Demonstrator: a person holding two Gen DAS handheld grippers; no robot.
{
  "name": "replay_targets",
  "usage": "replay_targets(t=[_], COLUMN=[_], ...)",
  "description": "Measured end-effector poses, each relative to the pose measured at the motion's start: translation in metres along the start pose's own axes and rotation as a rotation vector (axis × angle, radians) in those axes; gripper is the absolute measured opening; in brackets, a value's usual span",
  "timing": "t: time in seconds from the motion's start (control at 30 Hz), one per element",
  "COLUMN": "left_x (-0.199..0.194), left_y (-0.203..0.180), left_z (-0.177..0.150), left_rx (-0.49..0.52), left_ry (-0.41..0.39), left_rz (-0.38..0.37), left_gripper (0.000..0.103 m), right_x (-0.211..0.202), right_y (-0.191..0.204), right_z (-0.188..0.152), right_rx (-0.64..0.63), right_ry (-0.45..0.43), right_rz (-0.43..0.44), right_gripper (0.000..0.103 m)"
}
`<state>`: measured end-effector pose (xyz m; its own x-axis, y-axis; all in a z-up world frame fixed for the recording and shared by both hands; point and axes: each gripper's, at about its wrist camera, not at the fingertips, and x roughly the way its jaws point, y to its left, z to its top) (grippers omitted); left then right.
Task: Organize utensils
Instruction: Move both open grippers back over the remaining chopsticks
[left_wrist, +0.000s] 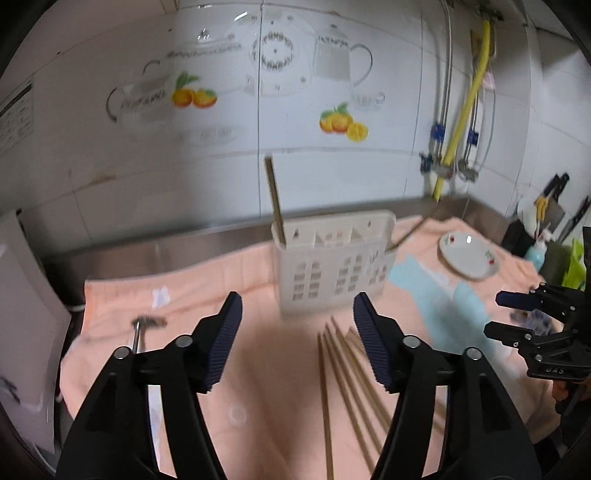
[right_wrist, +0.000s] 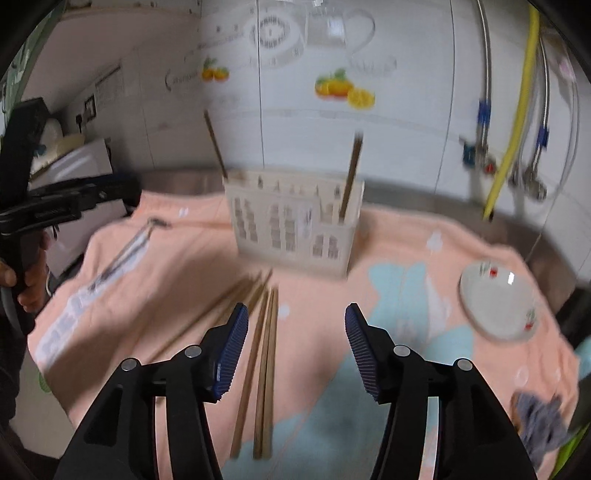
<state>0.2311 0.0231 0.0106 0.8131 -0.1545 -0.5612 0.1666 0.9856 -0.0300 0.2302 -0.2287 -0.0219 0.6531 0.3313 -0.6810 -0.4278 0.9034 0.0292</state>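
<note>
Only "DAS" on right tongs (left_wrist: 495, 314)

Dim, even indoor light; both views motion-blurred, fisheye-bent with dark corners; glare on plate (right_wrist: 498, 301) at three o'clock.
</note>
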Motion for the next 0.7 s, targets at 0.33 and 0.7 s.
replay_targets(t=[0.33,0.7], left_x=[0.008,0.014], left_y=[0.002,0.01], left_z=[-0.073,-0.113], left_rx=[-0.032,-0.088], left_ry=[0.114,0.189], left_rz=[0.03,0.057], left_gripper=[0.085,0.086], right_x=[0.038,0.065], right_y=[0.0,0.008], right_z=[-0.07,-0.082], right_rx=[0.014,-0.016], right_ry=[0.154,0.202], right_rz=[-0.034,-0.023], right_gripper=[0.055,0.055])
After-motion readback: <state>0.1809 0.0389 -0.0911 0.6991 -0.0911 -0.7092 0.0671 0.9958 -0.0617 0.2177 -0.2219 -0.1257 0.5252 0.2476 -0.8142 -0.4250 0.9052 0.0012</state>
